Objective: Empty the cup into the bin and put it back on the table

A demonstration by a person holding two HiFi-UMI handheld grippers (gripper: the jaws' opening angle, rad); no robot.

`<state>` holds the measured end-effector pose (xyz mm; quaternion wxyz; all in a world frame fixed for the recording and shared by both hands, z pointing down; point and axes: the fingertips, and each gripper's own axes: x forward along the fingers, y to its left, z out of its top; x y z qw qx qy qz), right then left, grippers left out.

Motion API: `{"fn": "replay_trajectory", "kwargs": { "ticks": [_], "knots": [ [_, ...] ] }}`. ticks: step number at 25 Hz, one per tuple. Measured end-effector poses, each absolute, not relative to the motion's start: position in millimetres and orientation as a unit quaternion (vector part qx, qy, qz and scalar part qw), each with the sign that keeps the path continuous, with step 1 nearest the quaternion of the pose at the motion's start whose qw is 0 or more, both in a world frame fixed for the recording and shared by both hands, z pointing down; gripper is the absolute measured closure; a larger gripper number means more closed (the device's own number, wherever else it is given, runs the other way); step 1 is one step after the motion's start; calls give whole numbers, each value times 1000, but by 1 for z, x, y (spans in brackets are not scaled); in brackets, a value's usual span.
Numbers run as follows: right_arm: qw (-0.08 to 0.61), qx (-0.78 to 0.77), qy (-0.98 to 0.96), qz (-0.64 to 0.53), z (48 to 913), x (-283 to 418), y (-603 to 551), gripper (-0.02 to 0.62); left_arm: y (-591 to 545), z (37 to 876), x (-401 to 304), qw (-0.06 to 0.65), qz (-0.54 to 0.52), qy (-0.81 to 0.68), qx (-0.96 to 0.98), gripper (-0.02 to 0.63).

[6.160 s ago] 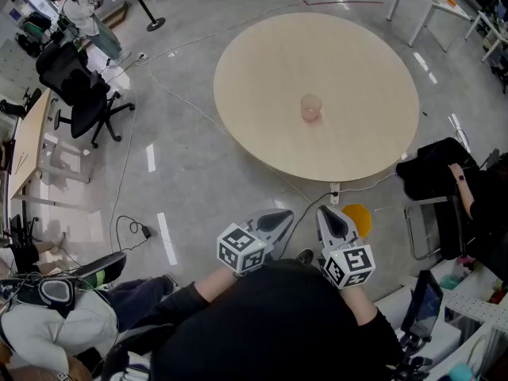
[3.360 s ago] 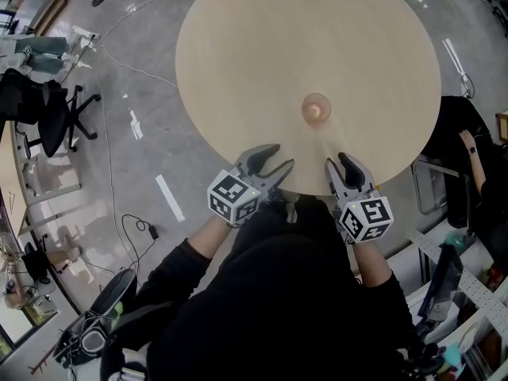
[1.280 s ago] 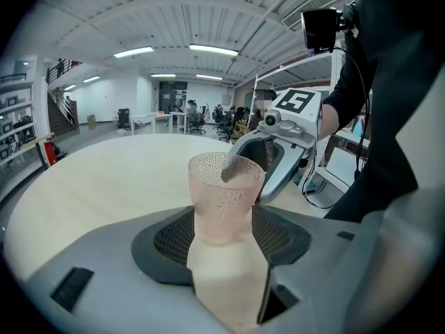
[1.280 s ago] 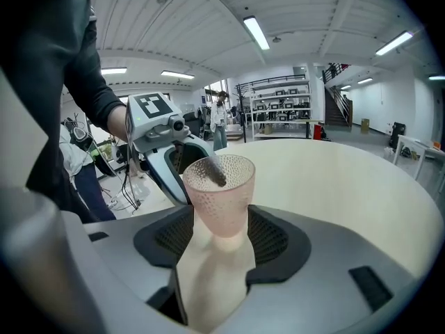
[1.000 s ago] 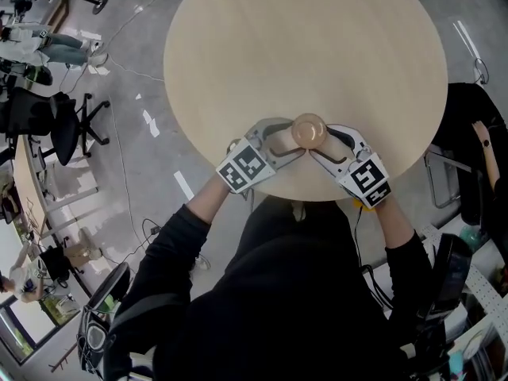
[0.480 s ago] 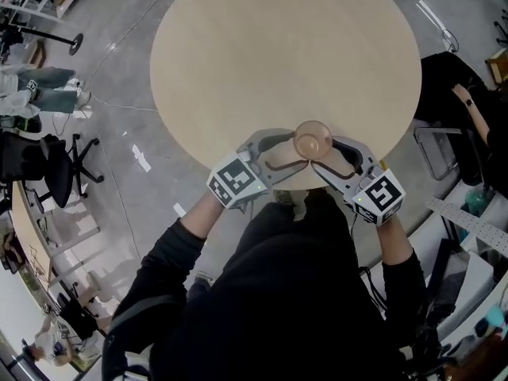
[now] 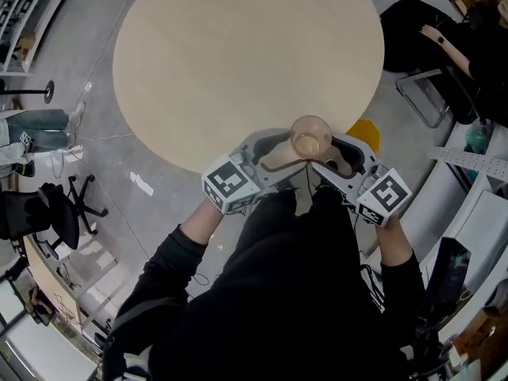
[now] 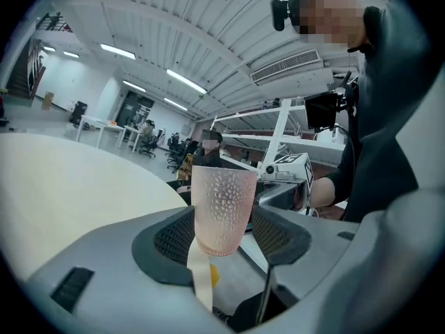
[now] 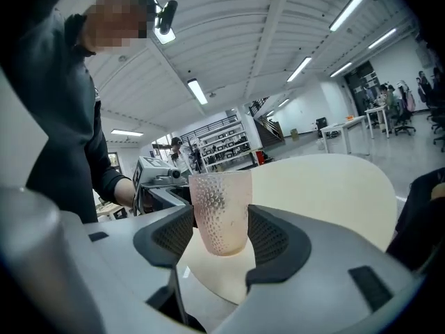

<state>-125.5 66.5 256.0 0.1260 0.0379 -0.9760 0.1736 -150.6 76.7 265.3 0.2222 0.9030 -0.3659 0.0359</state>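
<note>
The cup (image 7: 310,137) has come off the round table (image 7: 238,54) and rides upright past its near edge, pinched between your left gripper (image 7: 292,151) and right gripper (image 7: 327,154). A yellow object (image 7: 365,133), perhaps the bin, sits on the floor to your right.

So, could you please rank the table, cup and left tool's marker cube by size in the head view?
Largest: table.
Then marker cube and cup look about alike, both near the camera, so I won't rank them.
</note>
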Motion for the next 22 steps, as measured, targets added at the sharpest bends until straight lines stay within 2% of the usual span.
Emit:
{"fn": "replay_trajectory", "kwargs": {
  "ticks": [13, 22],
  "knots": [
    [95, 106, -967, 212, 282, 58, 44, 347, 53, 294, 31, 279, 59, -302, 910, 334],
    [72, 124, -935, 323, 369, 194, 40, 347, 51, 377, 164, 357, 74, -297, 883, 336]
  ]
}}
